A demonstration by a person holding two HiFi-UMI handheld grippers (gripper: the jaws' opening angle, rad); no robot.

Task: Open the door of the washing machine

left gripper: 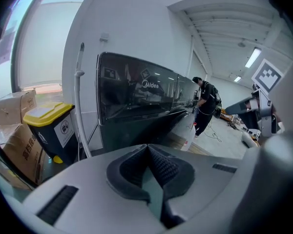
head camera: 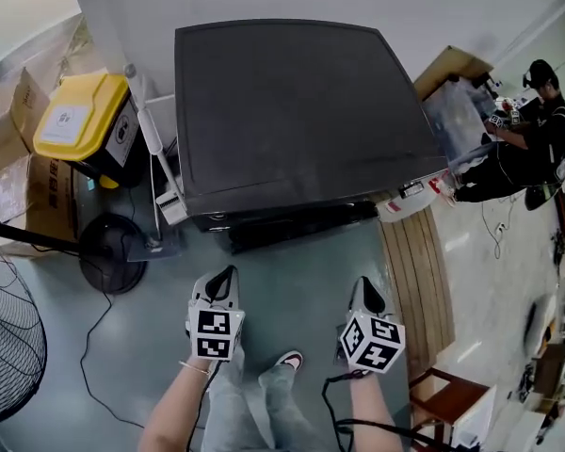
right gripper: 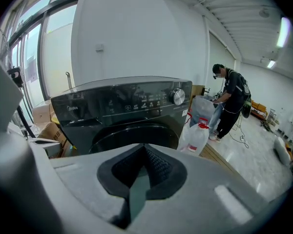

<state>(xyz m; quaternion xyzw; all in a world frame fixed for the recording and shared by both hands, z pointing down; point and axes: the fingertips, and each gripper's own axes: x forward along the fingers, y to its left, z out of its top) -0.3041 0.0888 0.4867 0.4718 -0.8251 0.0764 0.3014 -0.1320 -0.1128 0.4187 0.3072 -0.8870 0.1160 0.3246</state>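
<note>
Fingers point(left gripper: 159, 165) of the left gripper point(left gripper: 147, 149) are clenched together with nothing between them, and the right gripper point(right gripper: 145, 151) is pressed closed and empty too. Both hang in the lower middle of the head view, short of the washing machine point(head camera: 301, 111), which fills the upper centre. Its round dark door point(right gripper: 132, 138) sits closed below the control panel at the centre of the right gripper view. No handle or recess can be made out, nor which side is hinged. The approach is likely the step in hand. To do it well, one gripper should part its jaws before reaching the door's rim, then catch the edge and pull along the door's arc rather than straight back. Bare floor in front of the machine leaves room for the swing. A plastic jug point(right gripper: 195, 138) and wooden boards point(head camera: 419, 262) crowd the right. A yellow-lidded bin point(head camera: 80, 116) and fan base point(head camera: 113, 252) crowd the left.
</note>
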